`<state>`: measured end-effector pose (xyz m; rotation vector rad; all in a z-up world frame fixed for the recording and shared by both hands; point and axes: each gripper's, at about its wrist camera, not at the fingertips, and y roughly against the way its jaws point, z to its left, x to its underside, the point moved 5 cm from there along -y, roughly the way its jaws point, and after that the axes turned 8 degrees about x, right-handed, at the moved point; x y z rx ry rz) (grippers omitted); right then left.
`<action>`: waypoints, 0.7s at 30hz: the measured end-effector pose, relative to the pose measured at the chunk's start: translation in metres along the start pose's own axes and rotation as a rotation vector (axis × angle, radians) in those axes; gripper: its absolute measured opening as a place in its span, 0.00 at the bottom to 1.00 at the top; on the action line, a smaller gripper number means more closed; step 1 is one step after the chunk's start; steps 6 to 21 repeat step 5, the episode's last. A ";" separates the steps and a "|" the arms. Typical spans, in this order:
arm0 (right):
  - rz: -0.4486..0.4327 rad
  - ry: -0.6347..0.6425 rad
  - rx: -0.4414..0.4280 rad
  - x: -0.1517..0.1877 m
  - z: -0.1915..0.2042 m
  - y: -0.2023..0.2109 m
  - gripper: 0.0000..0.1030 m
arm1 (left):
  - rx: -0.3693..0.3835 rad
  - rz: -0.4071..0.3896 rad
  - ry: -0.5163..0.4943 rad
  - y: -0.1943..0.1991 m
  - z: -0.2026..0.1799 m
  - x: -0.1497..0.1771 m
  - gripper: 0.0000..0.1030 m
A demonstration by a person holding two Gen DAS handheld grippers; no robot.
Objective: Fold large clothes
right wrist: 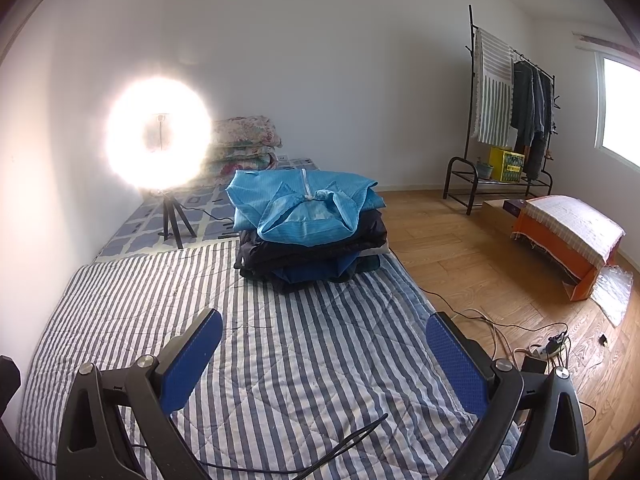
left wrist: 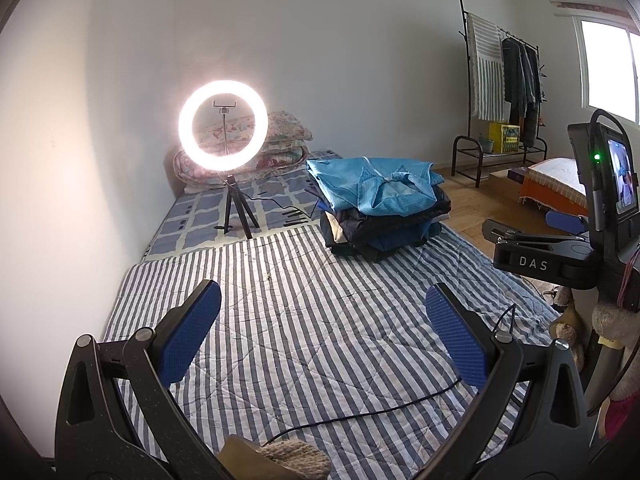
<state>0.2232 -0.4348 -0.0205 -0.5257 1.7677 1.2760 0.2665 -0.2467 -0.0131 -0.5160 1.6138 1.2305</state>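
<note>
A pile of folded clothes (left wrist: 384, 208) (right wrist: 310, 232) sits at the far right of the striped quilt (left wrist: 304, 328) (right wrist: 280, 360), with a light blue garment (left wrist: 372, 186) (right wrist: 304, 204) on top and dark garments under it. My left gripper (left wrist: 322, 336) hovers open above the quilt, well short of the pile, nothing between its blue pads (left wrist: 188, 340). My right gripper (right wrist: 324, 364) is likewise open and empty over the quilt. The right gripper's body (left wrist: 560, 248) shows at the right edge of the left wrist view.
A lit ring light on a tripod (left wrist: 224, 128) (right wrist: 160, 136) stands behind the quilt on a checked mat (left wrist: 224, 208), with floral bedding (left wrist: 280, 136) at the wall. A black cable (left wrist: 380, 404) (right wrist: 340, 448) crosses the quilt. A clothes rack (right wrist: 508, 112), an orange box (right wrist: 568, 232) and floor cables (right wrist: 520, 340) lie to the right.
</note>
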 end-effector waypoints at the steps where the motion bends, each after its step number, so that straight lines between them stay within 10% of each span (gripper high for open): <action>1: 0.000 0.000 0.000 0.000 0.000 0.000 1.00 | 0.002 -0.001 -0.002 0.000 0.001 0.000 1.00; 21: 0.001 0.000 -0.001 0.000 0.000 0.000 1.00 | -0.024 -0.039 -0.017 0.006 -0.001 -0.003 1.00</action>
